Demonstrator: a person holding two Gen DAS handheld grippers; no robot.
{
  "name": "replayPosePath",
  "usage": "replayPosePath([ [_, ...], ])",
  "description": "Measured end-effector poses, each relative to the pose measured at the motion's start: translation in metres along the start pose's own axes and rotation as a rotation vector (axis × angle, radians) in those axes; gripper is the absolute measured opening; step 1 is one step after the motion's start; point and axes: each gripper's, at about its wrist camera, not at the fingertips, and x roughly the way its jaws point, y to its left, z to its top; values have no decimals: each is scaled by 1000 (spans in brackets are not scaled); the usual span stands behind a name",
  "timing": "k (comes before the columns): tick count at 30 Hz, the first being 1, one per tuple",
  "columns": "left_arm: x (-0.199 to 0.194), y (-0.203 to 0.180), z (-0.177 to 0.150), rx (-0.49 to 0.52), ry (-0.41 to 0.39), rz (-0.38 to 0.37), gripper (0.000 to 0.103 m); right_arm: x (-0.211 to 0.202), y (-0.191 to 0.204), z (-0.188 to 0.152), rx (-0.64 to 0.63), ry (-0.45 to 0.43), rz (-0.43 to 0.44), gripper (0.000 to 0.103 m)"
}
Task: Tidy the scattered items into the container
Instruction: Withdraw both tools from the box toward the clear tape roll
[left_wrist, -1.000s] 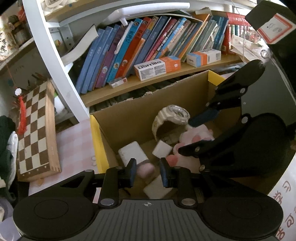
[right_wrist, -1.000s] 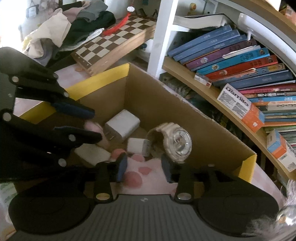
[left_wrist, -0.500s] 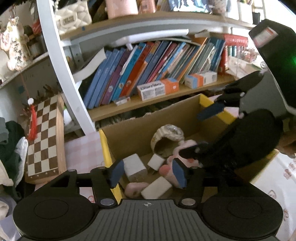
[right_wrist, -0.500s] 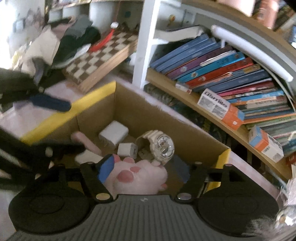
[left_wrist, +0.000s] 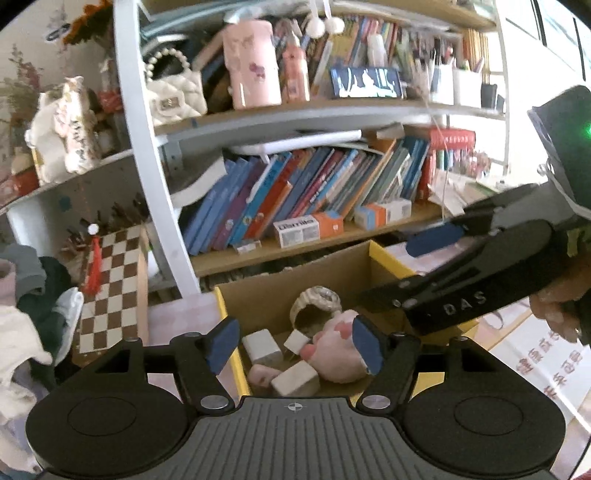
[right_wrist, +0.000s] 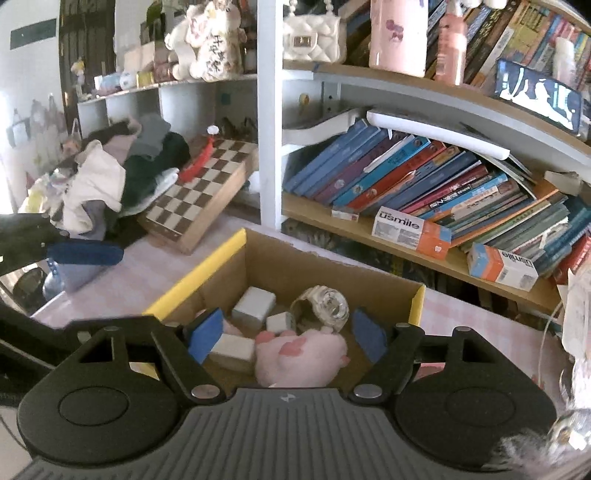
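An open cardboard box (left_wrist: 258, 306) with yellow flap edges (right_wrist: 373, 280) holds a white watch (left_wrist: 314, 301) (right_wrist: 325, 306), a pink paw plush (left_wrist: 334, 354) (right_wrist: 299, 354), white chargers (left_wrist: 260, 345) (right_wrist: 255, 304) and a white block (left_wrist: 295, 378) (right_wrist: 231, 350). My left gripper (left_wrist: 295, 345) is open and empty above the box's near side. My right gripper (right_wrist: 288, 334) is open and empty above the box; it also shows from the side in the left wrist view (left_wrist: 406, 269).
A bookshelf with leaning books (left_wrist: 295, 199) (right_wrist: 406, 177) and orange-white boxes (left_wrist: 308, 230) (right_wrist: 412, 230) stands behind the box. A chessboard (left_wrist: 109, 288) (right_wrist: 199, 195) and a pile of clothes (right_wrist: 110, 177) lie to the left on the pink tabletop (right_wrist: 122, 273).
Both grippers have opened and lifted up and back out of the box. The plush and the other items stay inside. More of the shelves is in view.
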Motion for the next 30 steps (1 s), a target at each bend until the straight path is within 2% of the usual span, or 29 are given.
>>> replayPosePath([
  [3, -14, 1, -6, -11, -11, 6, 75, -14, 6, -9, 15, -4, 2, 80],
  [10, -36, 3, -27, -36, -3, 33, 80, -36, 19, -31, 29, -2, -16, 84],
  [19, -44, 6, -61, -102, 66, 55, 82, -42, 28, -65, 68, 56, -25, 85],
  [30, -37, 5, -106, -151, 194, 100, 82, -25, 35, -111, 138, 180, -21, 85],
])
